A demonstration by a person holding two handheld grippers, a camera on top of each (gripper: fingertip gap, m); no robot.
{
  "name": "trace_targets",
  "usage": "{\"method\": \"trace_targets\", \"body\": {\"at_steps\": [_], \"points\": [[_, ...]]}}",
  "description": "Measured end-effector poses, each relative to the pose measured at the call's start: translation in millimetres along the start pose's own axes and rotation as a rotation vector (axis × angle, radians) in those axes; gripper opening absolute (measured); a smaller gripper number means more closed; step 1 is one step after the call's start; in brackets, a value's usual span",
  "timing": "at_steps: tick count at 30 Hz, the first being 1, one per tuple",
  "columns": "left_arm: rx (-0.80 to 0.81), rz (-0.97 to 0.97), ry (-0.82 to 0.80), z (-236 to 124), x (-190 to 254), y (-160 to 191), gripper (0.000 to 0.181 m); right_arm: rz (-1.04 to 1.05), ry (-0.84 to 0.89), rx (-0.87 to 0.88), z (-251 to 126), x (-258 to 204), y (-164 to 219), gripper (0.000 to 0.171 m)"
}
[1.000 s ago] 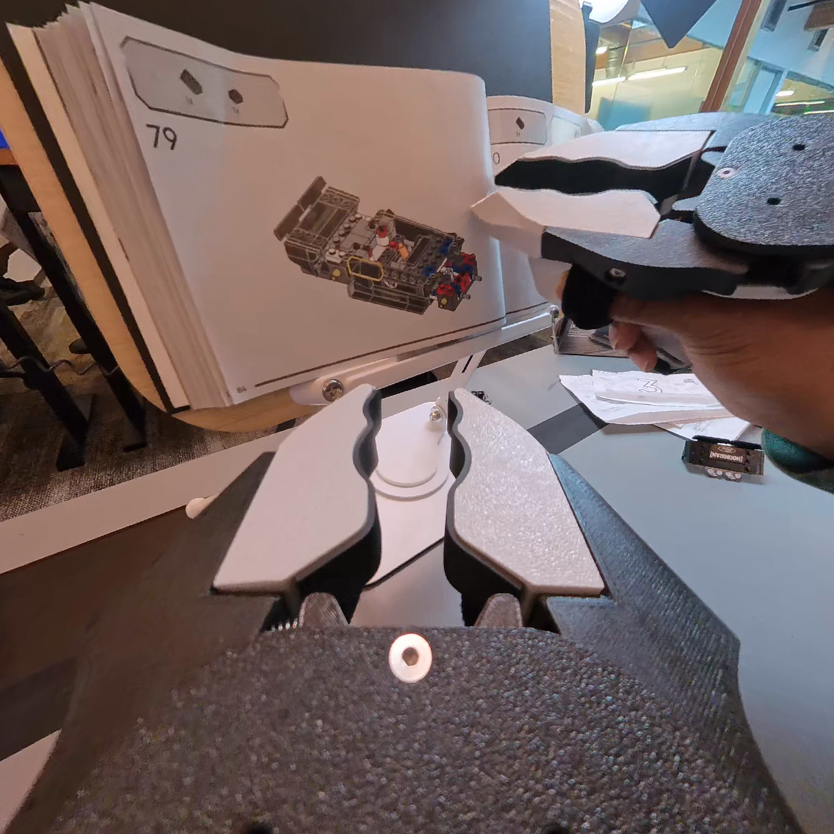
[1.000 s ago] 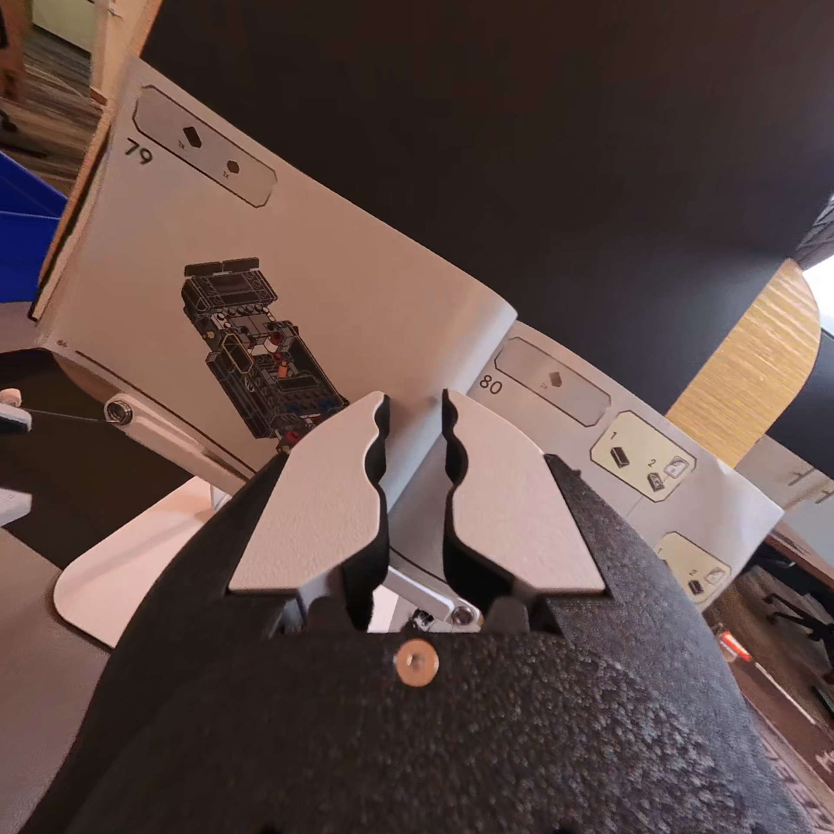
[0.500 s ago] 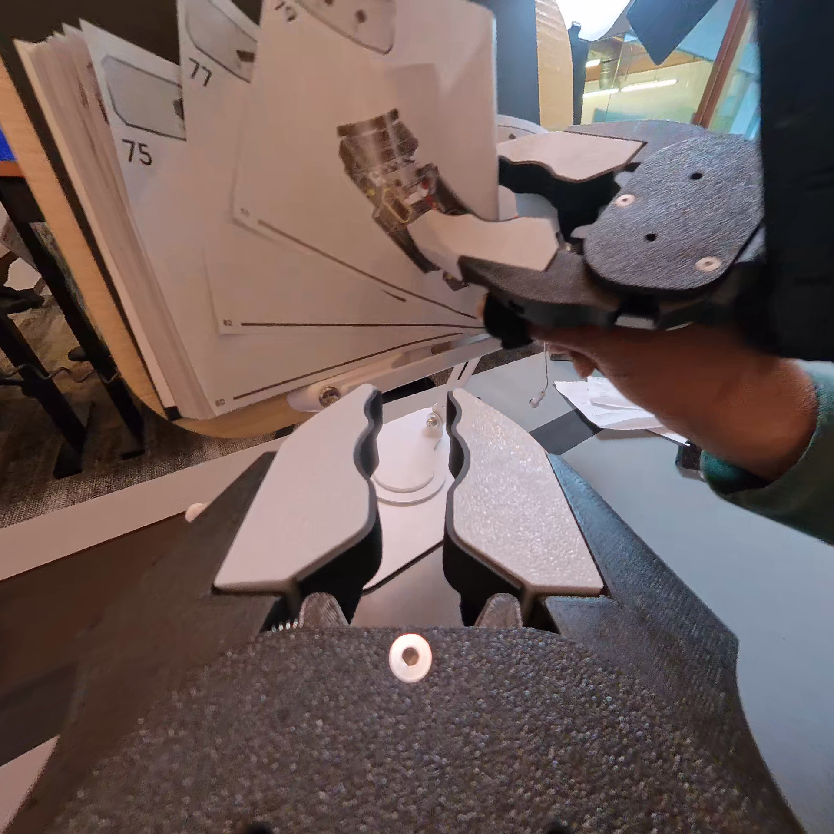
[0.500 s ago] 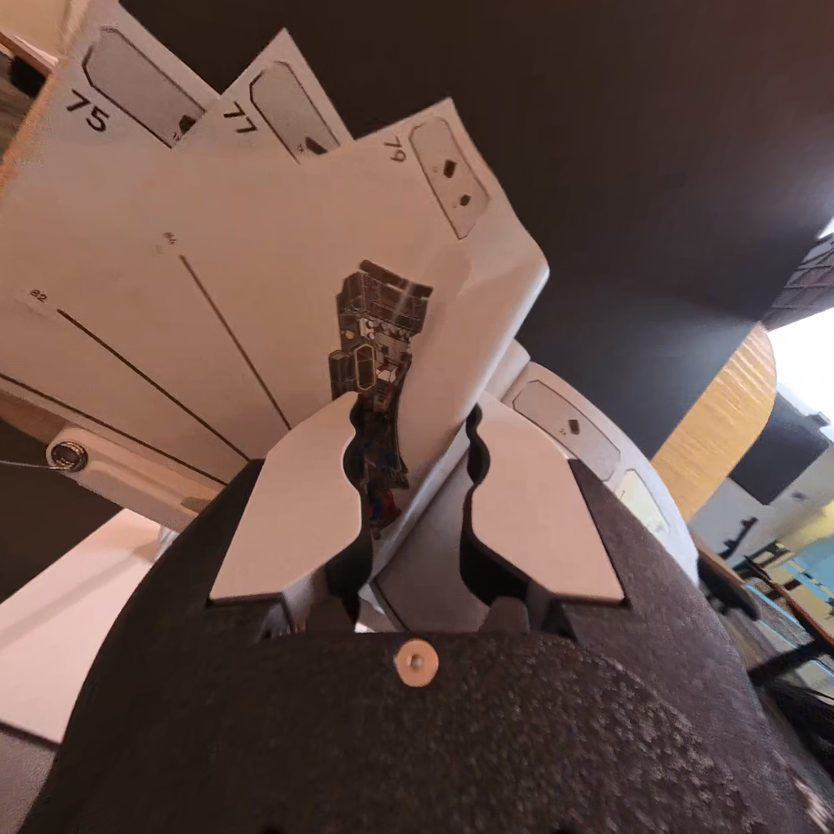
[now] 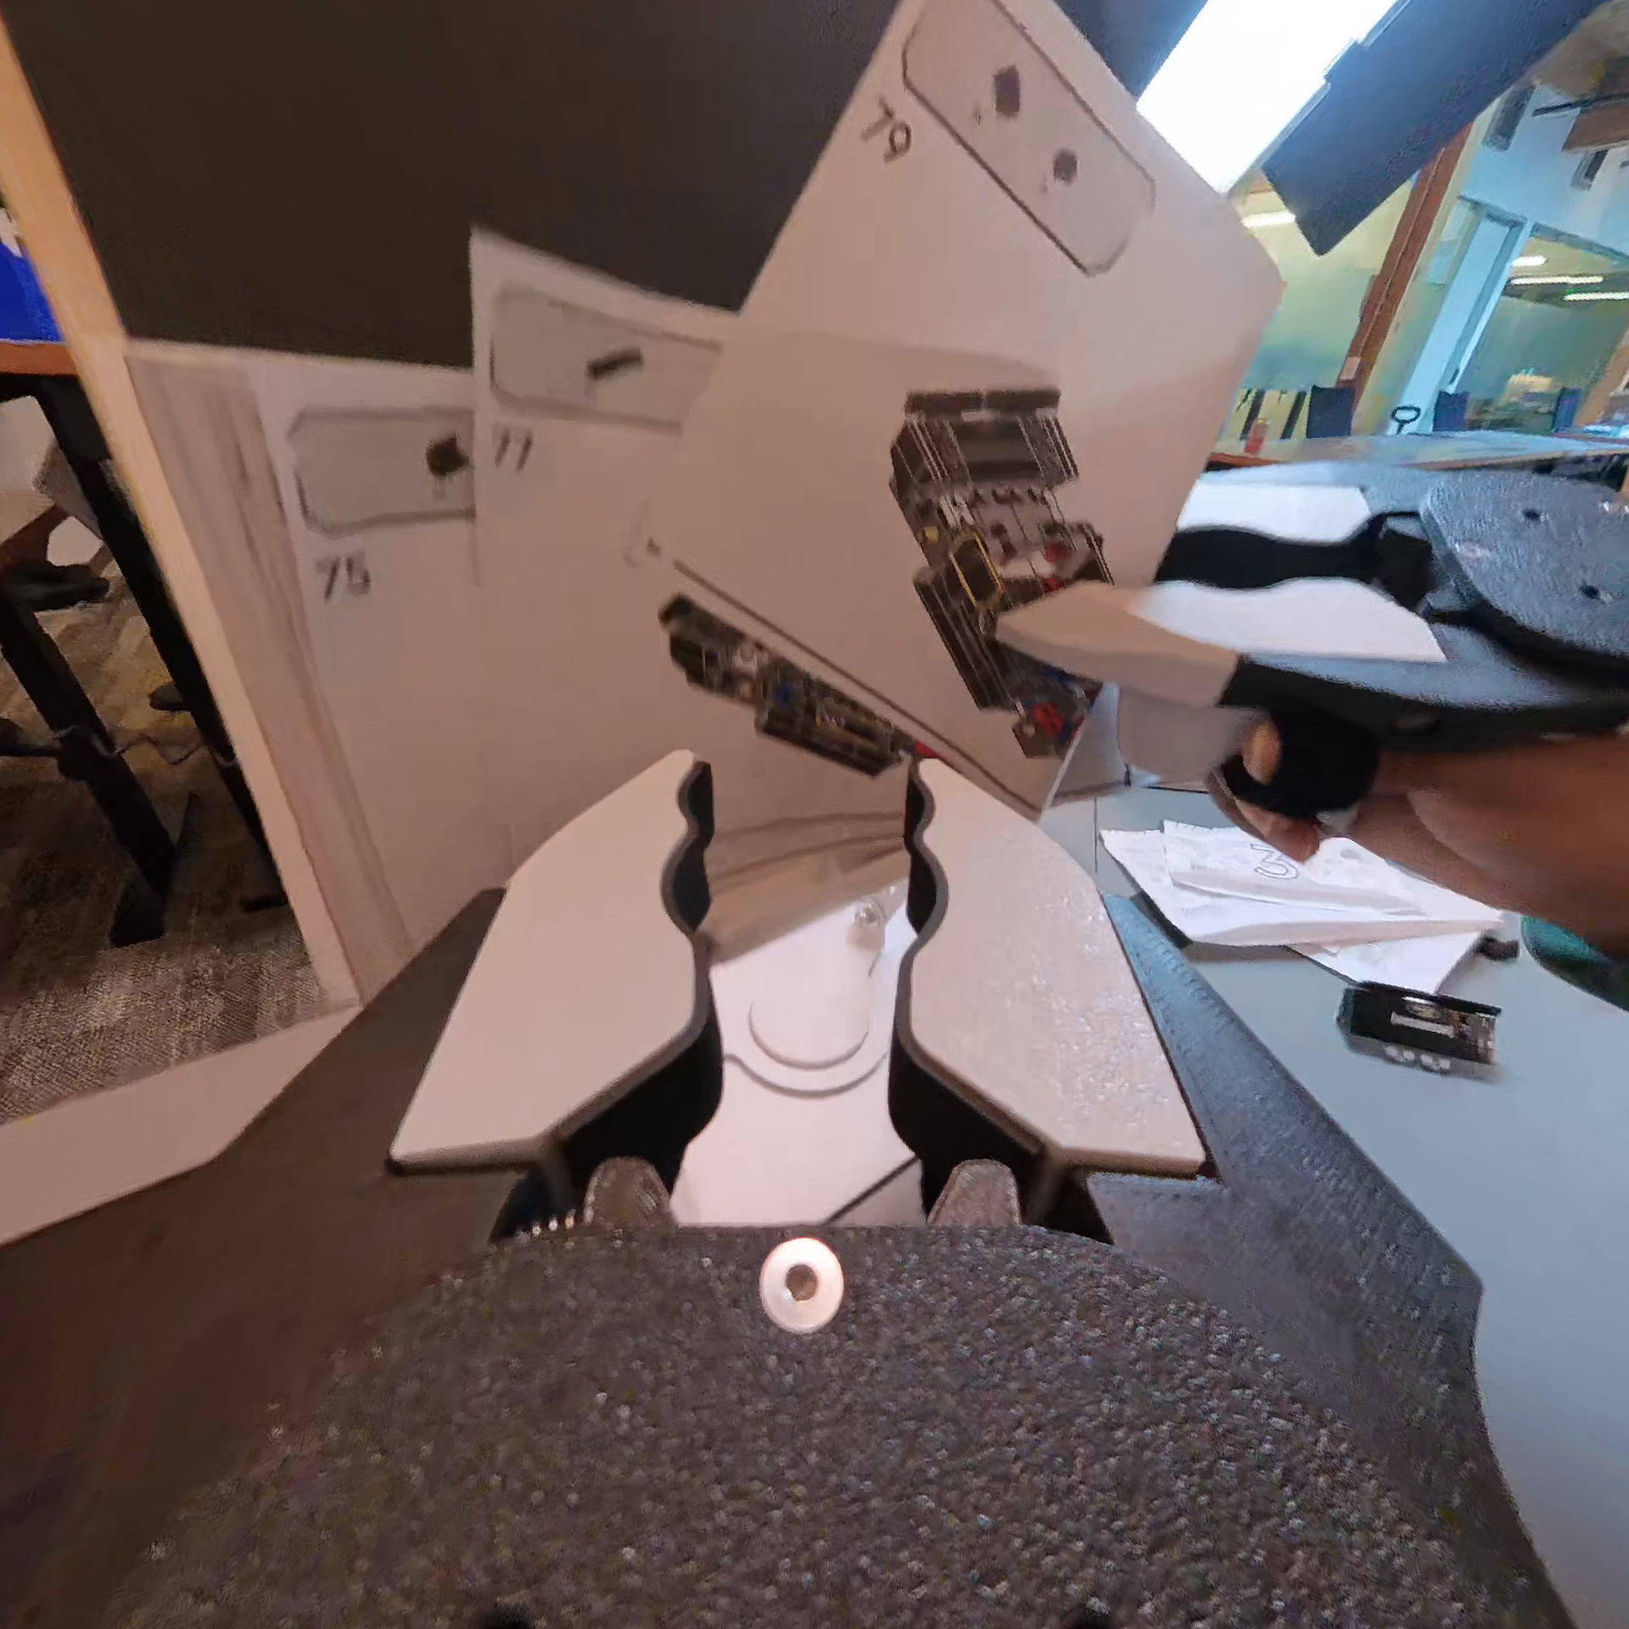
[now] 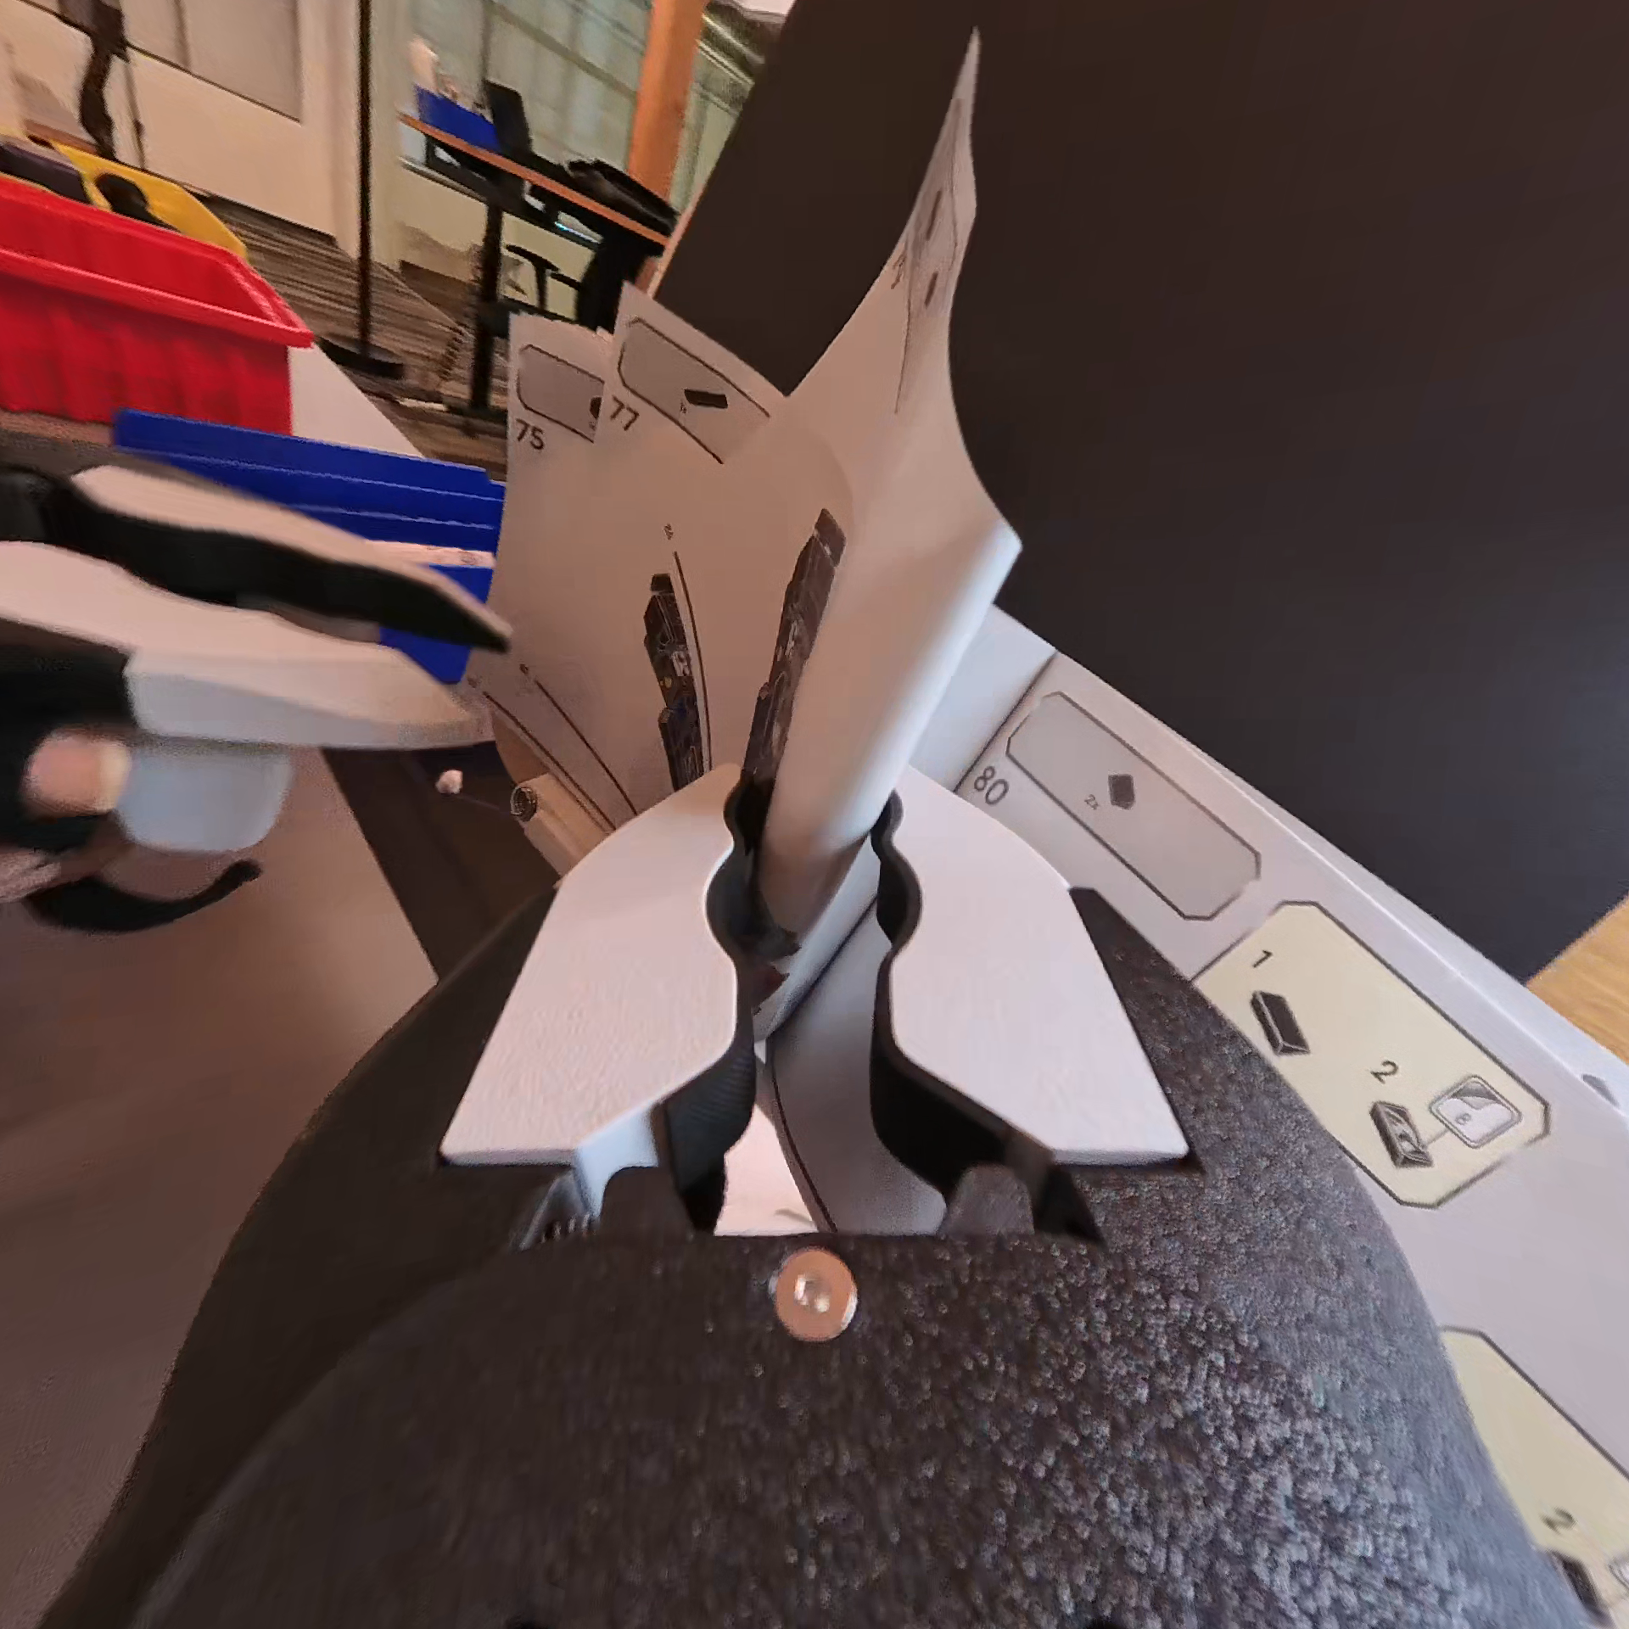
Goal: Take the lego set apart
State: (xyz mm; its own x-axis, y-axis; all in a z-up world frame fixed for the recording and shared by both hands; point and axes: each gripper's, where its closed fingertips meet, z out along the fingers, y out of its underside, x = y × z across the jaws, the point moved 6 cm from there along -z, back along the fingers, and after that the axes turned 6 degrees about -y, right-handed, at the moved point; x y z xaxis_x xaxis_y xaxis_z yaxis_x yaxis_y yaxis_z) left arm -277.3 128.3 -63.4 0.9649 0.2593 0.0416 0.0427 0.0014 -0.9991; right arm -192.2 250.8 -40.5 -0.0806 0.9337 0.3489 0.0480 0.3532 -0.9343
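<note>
An instruction booklet (image 5: 820,423) stands open on a white stand (image 5: 776,1119). Its pages are fanned out, blurred by motion. My right gripper (image 6: 811,793) has a lifted, curled page (image 6: 881,573) between its fingers, with a gap still showing between the jaws. It shows from the side in the left wrist view (image 5: 1093,586), one finger on each side of that page. My left gripper (image 5: 802,776) is open and empty, low in front of the stand, and shows in the right wrist view (image 6: 489,679). A small black lego piece (image 5: 1419,1031) lies on the grey table.
White paper bags (image 5: 1278,890) lie on the table right of the stand. A red bin (image 6: 132,335) and a blue bin (image 6: 353,494) stand at the far left. A dark panel rises behind the booklet. The table edge drops to carpet on the left. From either gripper's tips it is about 35 cm to the small black lego piece (image 5: 1419,1031).
My right gripper has lifted the page from the left stack and swung it up and to the right. Pages beneath have fanned open. My left gripper's jaws have opened a little wider.
</note>
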Motion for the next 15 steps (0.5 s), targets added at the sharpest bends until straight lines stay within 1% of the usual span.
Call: {"method": "trace_targets", "body": {"at_steps": [3, 6, 10, 12, 13, 15], "points": [[-0.009, 0.078, -0.007, 14, 0, -14, 0.056, 0.019, -0.044, 0.009, -5, 2, 3, 0.025], [-0.011, 0.075, 0.039, 19, 0, -24, 0.070, 0.028, -0.058, -0.002, -13, 7, 11, 0.025], [-0.052, 0.114, 0.113, 29, 9, -25, 0.075, 0.053, -0.070, -0.021, -23, 12, 22, 0.025], [-0.081, 0.149, 0.133, 35, 18, -22, 0.073, 0.059, -0.061, -0.024, -29, 14, 26, 0.025], [-0.094, 0.160, 0.165, 37, 26, -20, 0.068, 0.059, -0.040, -0.030, -33, 16, 28, 0.025], [-0.126, 0.175, 0.258, 39, 46, -14, 0.049, 0.056, 0.001, -0.046, -42, 22, 33, 0.024]]}}
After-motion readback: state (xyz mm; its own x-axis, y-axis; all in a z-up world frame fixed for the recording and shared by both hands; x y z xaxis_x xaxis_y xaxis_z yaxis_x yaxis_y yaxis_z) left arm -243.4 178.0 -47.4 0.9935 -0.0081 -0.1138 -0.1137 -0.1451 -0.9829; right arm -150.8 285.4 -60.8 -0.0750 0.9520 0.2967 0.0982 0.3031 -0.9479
